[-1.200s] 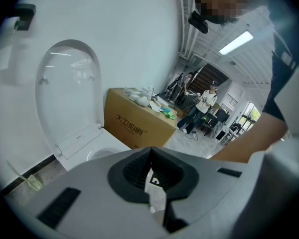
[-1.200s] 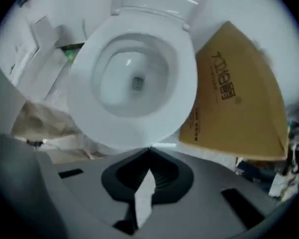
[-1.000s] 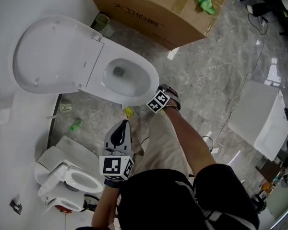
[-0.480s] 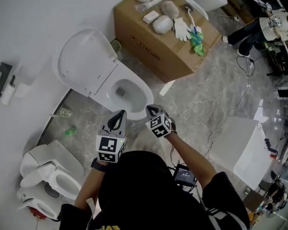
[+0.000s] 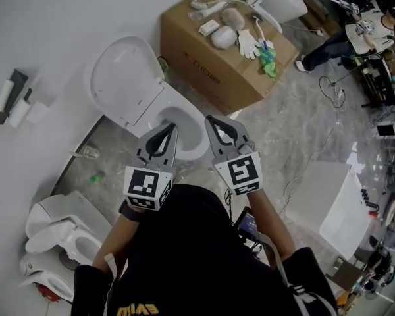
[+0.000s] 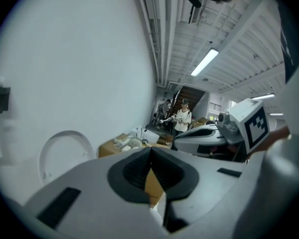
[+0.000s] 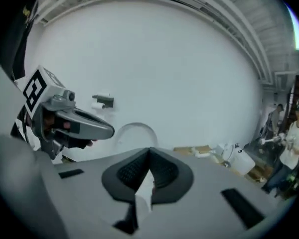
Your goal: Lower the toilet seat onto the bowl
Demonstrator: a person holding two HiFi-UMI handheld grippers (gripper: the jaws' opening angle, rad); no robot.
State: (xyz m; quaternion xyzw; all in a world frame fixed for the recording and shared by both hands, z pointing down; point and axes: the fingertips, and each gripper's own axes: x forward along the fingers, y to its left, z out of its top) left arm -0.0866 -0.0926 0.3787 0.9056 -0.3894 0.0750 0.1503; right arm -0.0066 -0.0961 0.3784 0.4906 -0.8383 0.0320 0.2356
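The white wall (image 5: 46, 18) backs a grey marble floor (image 5: 283, 130), where the toilet (image 5: 150, 105) stands with its toilet seat (image 5: 126, 84) raised, long axis running from the hinge up toward the wall, and the bowl (image 5: 191, 137) uncovered. A cardboard box (image 5: 210, 64) topped with gloves and fittings sits just beside it. A second toilet (image 5: 52, 232) lies near the floor's left edge. The left tool (image 5: 170, 128) and right tool (image 5: 210, 120), each pressed together and empty, hover side by side before the bowl's near rim, apart from the toilet seat.
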